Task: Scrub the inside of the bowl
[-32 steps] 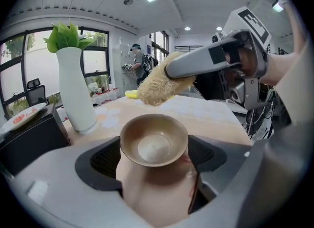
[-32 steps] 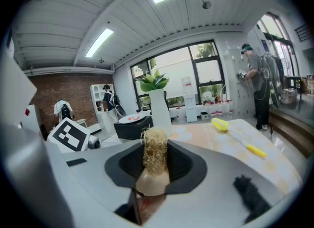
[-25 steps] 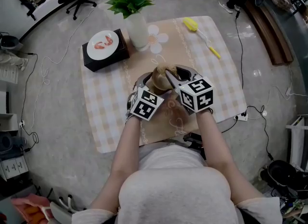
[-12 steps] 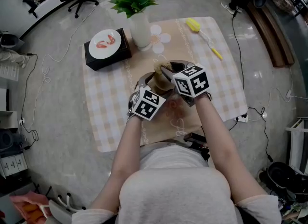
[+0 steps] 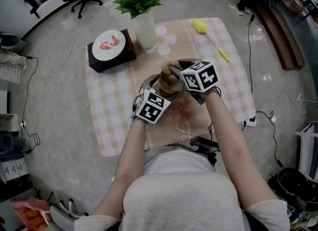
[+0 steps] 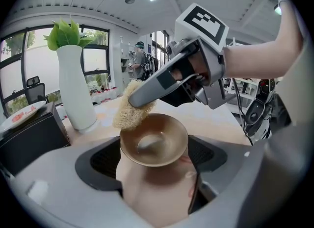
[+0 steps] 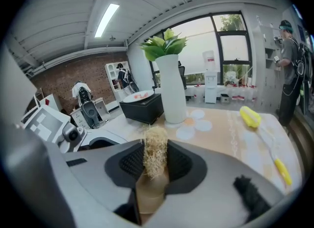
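My left gripper (image 6: 153, 161) is shut on a brass-coloured bowl (image 6: 153, 145), held by its near rim with the hollow facing up. The bowl's inside shines and holds nothing. My right gripper (image 6: 136, 99) comes in from the upper right, shut on a straw-coloured fibre scrubber (image 6: 128, 107) that lies against the bowl's far left rim. In the right gripper view the scrubber (image 7: 155, 156) stands pinched between the two jaw pads. From the head view both grippers meet over the table's middle; the scrubber (image 5: 167, 79) shows, while the bowl is mostly hidden.
A white vase with a green plant (image 5: 142, 29) stands just beyond the grippers. A black box bearing a white plate (image 5: 108, 50) sits at the far left, a yellow long-handled brush (image 5: 208, 34) at the far right. The checked tablecloth (image 5: 109, 111) covers the table; cables trail over the floor.
My right gripper has moved away from me, across the bowl toward the vase, carrying the scrubber. The left gripper and bowl have barely shifted.
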`<state>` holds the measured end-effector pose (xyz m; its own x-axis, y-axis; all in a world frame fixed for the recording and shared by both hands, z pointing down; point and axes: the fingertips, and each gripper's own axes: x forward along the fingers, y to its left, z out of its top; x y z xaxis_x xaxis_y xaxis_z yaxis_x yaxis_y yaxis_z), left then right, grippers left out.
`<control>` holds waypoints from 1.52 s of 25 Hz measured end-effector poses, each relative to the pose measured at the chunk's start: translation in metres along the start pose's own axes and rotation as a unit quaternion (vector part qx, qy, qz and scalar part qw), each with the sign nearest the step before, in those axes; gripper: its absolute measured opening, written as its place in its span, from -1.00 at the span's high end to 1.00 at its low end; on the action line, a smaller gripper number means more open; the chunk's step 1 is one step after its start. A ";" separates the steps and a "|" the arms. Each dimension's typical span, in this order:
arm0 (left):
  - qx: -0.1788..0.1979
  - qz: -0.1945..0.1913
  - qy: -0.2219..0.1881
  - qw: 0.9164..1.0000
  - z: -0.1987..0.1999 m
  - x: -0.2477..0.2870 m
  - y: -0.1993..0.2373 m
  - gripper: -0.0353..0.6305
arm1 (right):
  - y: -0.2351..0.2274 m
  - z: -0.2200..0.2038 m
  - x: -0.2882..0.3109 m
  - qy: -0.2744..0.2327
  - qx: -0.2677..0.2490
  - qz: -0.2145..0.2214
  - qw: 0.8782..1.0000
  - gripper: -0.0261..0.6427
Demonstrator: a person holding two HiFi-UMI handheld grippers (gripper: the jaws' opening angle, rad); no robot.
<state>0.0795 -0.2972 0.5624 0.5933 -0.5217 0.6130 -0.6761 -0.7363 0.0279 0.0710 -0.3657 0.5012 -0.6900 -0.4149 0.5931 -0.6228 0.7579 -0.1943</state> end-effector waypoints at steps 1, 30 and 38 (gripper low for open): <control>0.000 0.000 0.000 1.000 0.000 0.000 0.000 -0.42 | -0.002 0.000 -0.001 -0.001 0.004 -0.002 1.000 0.61; 0.009 -0.007 0.003 1.000 -0.001 -0.001 0.000 -0.43 | -0.014 -0.038 -0.055 0.047 0.009 0.005 0.999 0.61; 0.008 -0.008 0.003 1.000 0.000 0.000 -0.001 -0.43 | 0.008 -0.051 -0.057 0.076 0.009 0.052 0.996 0.61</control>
<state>0.0797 -0.2966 0.5627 0.6008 -0.5072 0.6179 -0.6594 -0.7514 0.0243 0.1240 -0.3098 0.5060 -0.6885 -0.2528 0.6797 -0.5585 0.7827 -0.2747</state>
